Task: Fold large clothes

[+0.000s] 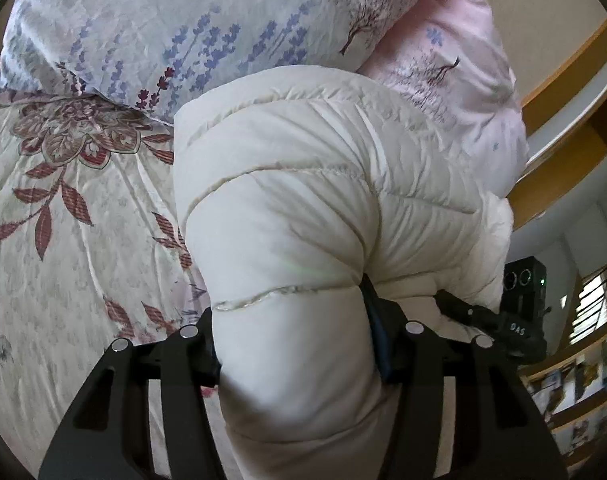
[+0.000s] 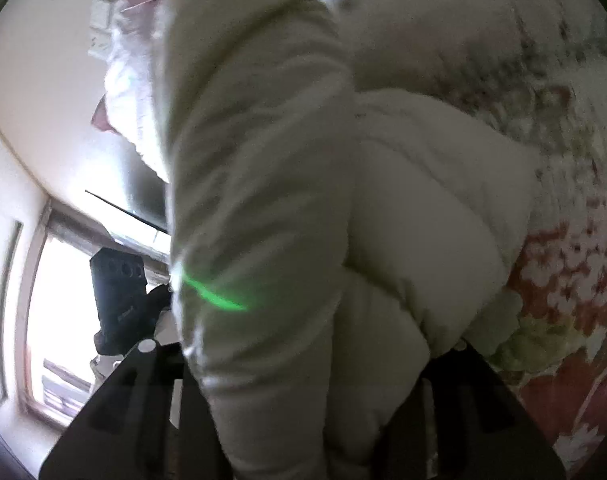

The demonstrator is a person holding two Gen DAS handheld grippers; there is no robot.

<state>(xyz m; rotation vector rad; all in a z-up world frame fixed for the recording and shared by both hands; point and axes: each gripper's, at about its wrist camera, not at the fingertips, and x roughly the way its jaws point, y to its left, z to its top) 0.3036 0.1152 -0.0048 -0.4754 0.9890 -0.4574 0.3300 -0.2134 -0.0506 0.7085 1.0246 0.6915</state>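
Even, soft daylight is seen in the left wrist view, which is sharp; gentle shadows are cast in the folds of the white padded jacket (image 1: 303,184). The right wrist view is smeared by motion blur and dimmer, with a window (image 2: 59,280) blown out to white at the left. A green lens flare (image 2: 215,296) is laid across the jacket. Both views are bent by fisheye distortion and ringed by dark corners
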